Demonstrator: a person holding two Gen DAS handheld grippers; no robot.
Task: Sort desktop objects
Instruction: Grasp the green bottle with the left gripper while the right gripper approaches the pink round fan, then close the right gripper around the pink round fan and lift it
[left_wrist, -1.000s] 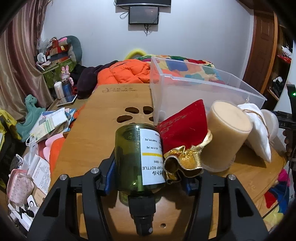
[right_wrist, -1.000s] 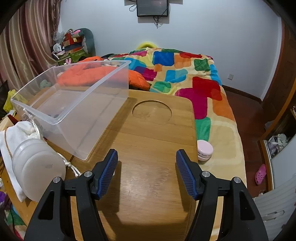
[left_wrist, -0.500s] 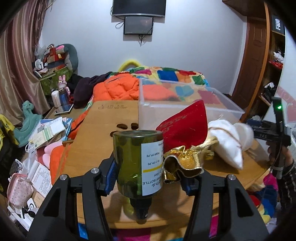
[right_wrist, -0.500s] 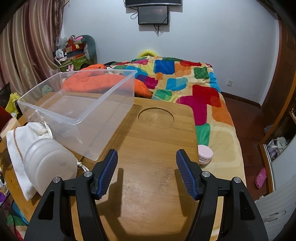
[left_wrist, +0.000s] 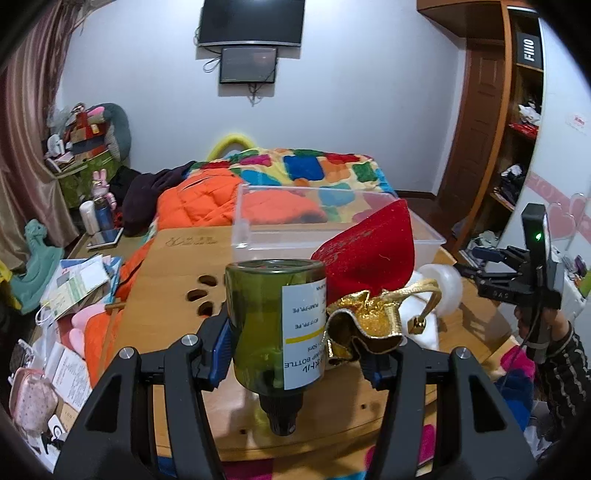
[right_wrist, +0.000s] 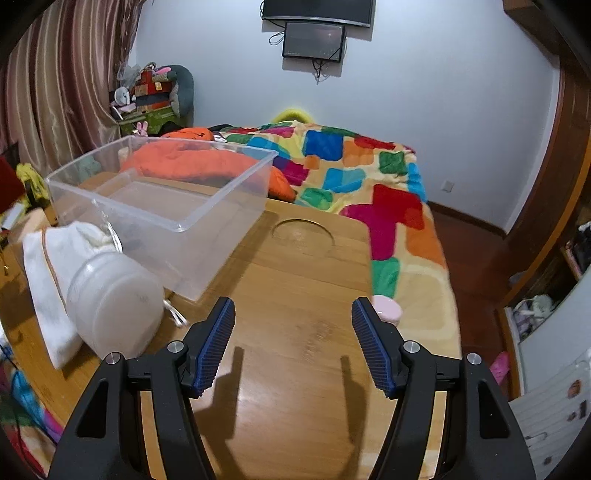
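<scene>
Left wrist view: left gripper (left_wrist: 295, 354) clamped on green pump bottle (left_wrist: 275, 325) and red-gold pouch (left_wrist: 365, 280) together, lower centre of frame, raised above wooden table (left_wrist: 173, 280). Bottle inverted, black neck toward camera. Clear bin (left_wrist: 332, 236) behind, centre. Right gripper (left_wrist: 480, 254) at right edge, in person's hand (left_wrist: 535, 317); jaw state unclear there.

Right wrist view only: right gripper (right_wrist: 293, 343) jaws moderately wide, holding nothing, over bare table (right_wrist: 295, 369). White jar (right_wrist: 114, 299) on white cloth (right_wrist: 48, 266), left; bin (right_wrist: 159, 206) upper left, nothing visible inside.
</scene>
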